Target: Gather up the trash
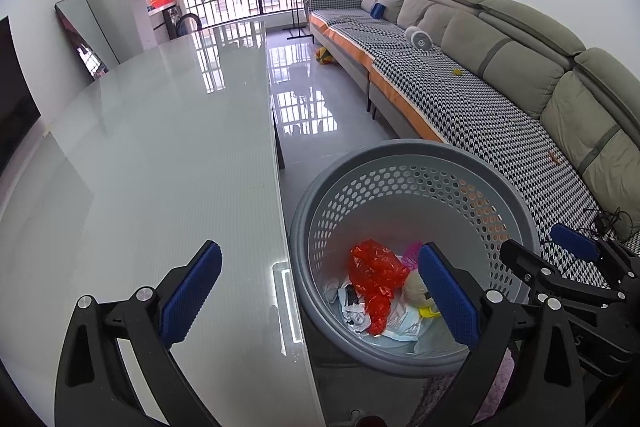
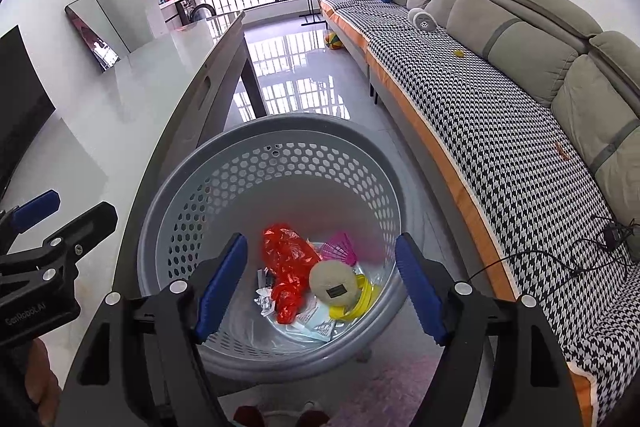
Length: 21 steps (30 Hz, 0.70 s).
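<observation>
Below the right claw (image 2: 320,283), down in the bin (image 2: 176,187), lies the trash: a red bag (image 2: 286,267), a beige ball (image 2: 334,287) touching it, a yellow ring (image 2: 370,293) under the ball, a pink shuttlecock (image 2: 340,247) beyond, and crumpled paper (image 2: 264,301) toward the claw's left finger. Both of that claw's pads stand wide apart with nothing between them; it holds nothing and hangs over the bin's near rim.

Ahead of the left claw (image 1: 320,295), which is also spread wide and empty, one finger sits over the table (image 1: 160,147) and the other over the bin's mouth. The right claw's tip shows just off to its right.

Judging from how things lie, the collecting looks nearly or wholly done, and the table top shows no trash. The risks now are small ones. The two claws are near each other, so a careless swing could knock them together. Dropping either claw lower could catch the rim and tip the bin against the table edge. A yellow scrap (image 2: 459,53) and an orange fleck (image 2: 562,149) on the sofa (image 2: 500,131), well beyond the claws, may be overlooked if they count as trash; I cannot tell what they are.
</observation>
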Motion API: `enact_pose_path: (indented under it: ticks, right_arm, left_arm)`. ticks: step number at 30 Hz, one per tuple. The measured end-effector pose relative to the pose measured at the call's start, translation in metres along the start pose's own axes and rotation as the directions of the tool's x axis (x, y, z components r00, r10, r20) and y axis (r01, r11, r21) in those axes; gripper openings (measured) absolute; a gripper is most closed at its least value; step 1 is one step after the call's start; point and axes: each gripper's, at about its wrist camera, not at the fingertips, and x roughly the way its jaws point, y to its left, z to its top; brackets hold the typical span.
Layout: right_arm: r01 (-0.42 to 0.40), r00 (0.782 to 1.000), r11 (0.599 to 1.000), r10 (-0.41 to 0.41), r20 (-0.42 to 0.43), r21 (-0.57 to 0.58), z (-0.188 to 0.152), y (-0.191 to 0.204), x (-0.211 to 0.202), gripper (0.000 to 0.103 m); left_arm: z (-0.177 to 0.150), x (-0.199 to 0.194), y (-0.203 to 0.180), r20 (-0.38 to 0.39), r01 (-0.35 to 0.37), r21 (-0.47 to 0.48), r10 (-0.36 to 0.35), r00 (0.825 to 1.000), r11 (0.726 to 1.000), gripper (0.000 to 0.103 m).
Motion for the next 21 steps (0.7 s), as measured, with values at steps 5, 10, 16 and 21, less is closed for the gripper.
enact_pose_path:
  ticks: [5,10,16,21]
  right_arm:
    - [0.004,1.000,1.000,-0.004,0.004,-0.003,0.0006,-0.0001,-0.0009,0.073]
    - [0.004,1.000,1.000,-0.004,0.005,-0.003,0.0008,-0.0003,-0.0010,0.073]
    - [0.005,1.000,1.000,-0.005,0.007,-0.002,0.0007,-0.0004,-0.0013,0.073]
    - [0.006,1.000,1.000,-0.006,0.007,-0.002,0.0007,-0.0009,-0.0014,0.073]
  left_arm:
    - [0.0013,0.0009,-0.0031,0.003,-0.002,0.000,0.002,1.000,1.000,0.097]
    - [0.0022,-0.0002,-0.0040,0.006,-0.004,0.001,0.004,1.000,1.000,0.097]
    - [0.0015,-0.0018,-0.0044,0.009,-0.006,-0.003,0.006,1.000,1.000,0.097]
    - [0.0012,-0.0021,-0.0019,0.005,-0.013,-0.010,0.013,1.000,1.000,0.097]
